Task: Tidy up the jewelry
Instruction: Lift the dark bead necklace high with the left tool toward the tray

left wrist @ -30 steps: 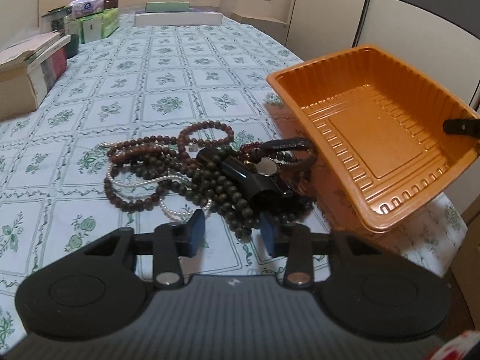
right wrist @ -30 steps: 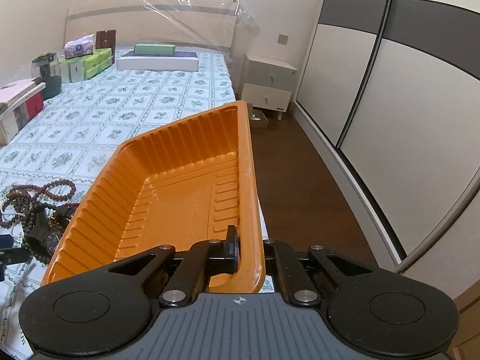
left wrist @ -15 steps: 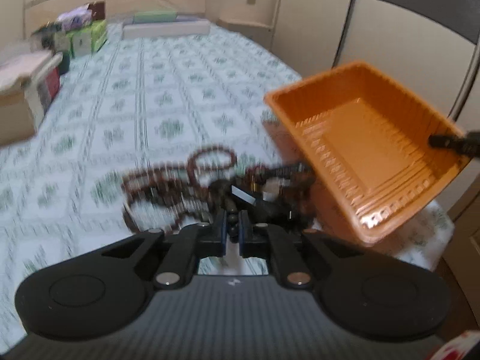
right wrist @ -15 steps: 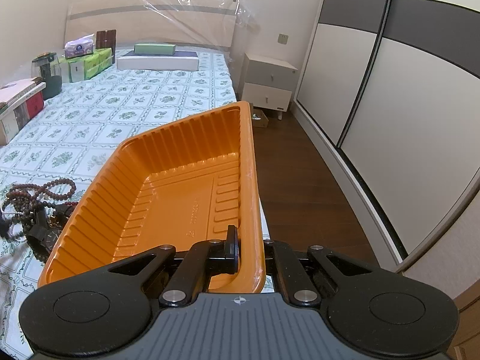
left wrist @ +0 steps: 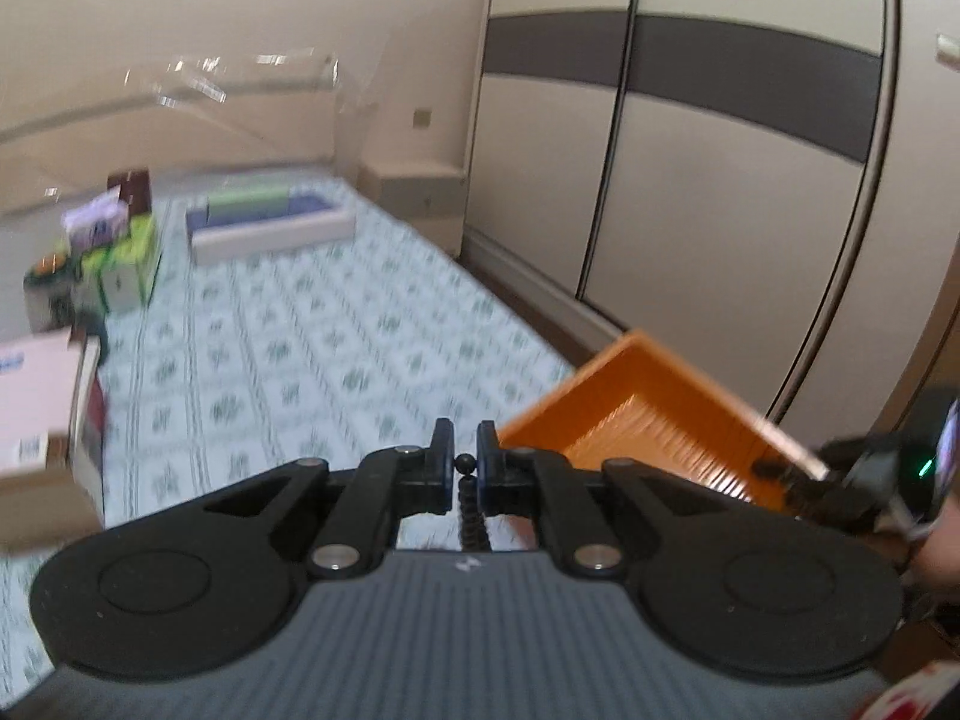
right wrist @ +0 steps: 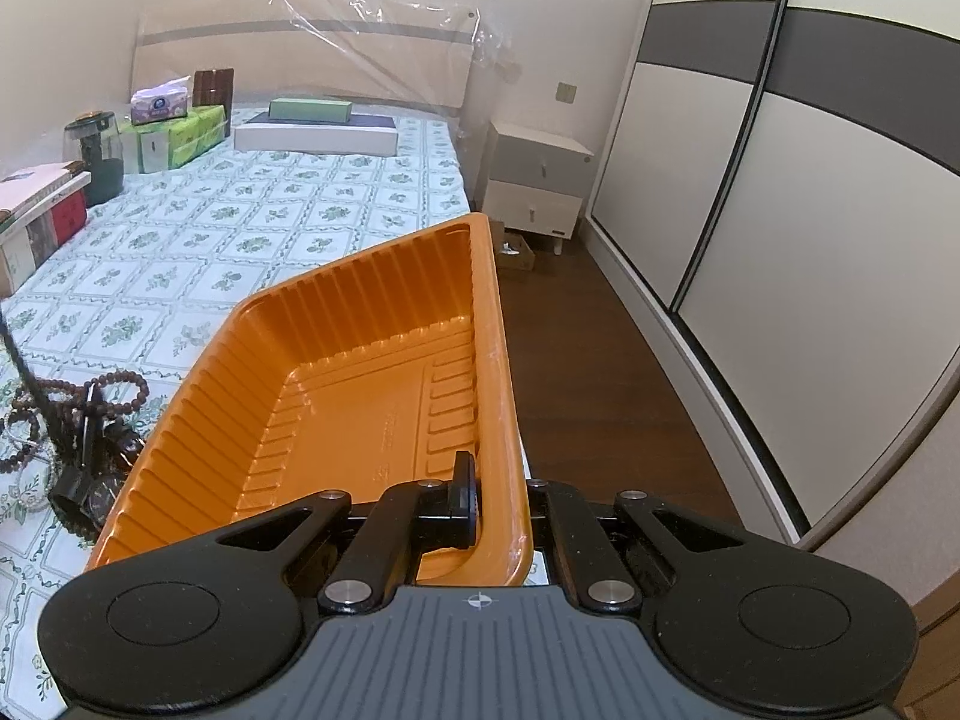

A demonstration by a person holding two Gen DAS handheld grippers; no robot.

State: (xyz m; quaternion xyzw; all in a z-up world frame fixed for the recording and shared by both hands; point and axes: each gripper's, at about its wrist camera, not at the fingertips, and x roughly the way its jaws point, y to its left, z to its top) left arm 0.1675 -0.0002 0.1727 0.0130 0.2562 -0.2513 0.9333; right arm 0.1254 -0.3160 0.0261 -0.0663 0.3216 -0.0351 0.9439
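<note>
The left gripper (left wrist: 465, 463) has its fingers closed on a dark bead strand (left wrist: 470, 510), one bead pinched between the pads and the rest hanging straight down beneath them. Taking the orange tray (right wrist: 360, 396) as landmark: the held strand lies to the tray's left and above its level, so the coming move is likely a carry rightward over the tray's open mouth. The right gripper (right wrist: 498, 501) is clamped on the tray's near rim, holding it tilted at the bed's (right wrist: 288, 222) edge. The remaining jewelry pile (right wrist: 66, 432) lies on the bed just left of the tray.
</note>
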